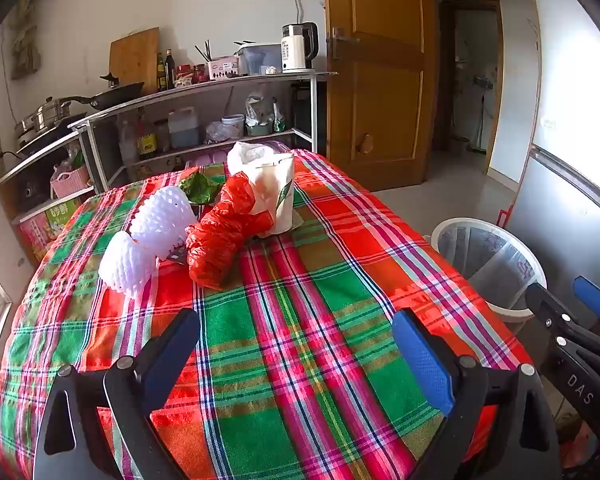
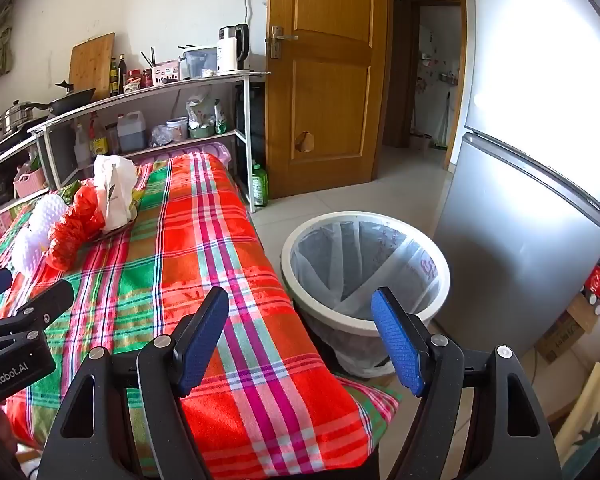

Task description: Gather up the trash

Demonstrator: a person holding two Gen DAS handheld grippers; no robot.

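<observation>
Trash lies on the plaid-covered table [image 1: 300, 320]: two white foam fruit nets [image 1: 162, 222] [image 1: 126, 266], a crumpled red plastic bag [image 1: 224, 232], a white paper bag [image 1: 274, 196] standing upright, a white plastic bag [image 1: 248, 156] behind it and green leaves [image 1: 200, 188]. The same pile shows far left in the right wrist view [image 2: 76, 224]. My left gripper [image 1: 296, 360] is open and empty over the near part of the table. My right gripper [image 2: 300, 344] is open and empty at the table's right edge, in front of the lined white bin [image 2: 366, 276].
The bin [image 1: 488, 264] stands on the floor right of the table. A grey fridge [image 2: 520, 220] is right of it. A shelf unit [image 1: 204, 120] with pans, bottles and a kettle runs behind the table. A wooden door [image 1: 376, 80] is at the back.
</observation>
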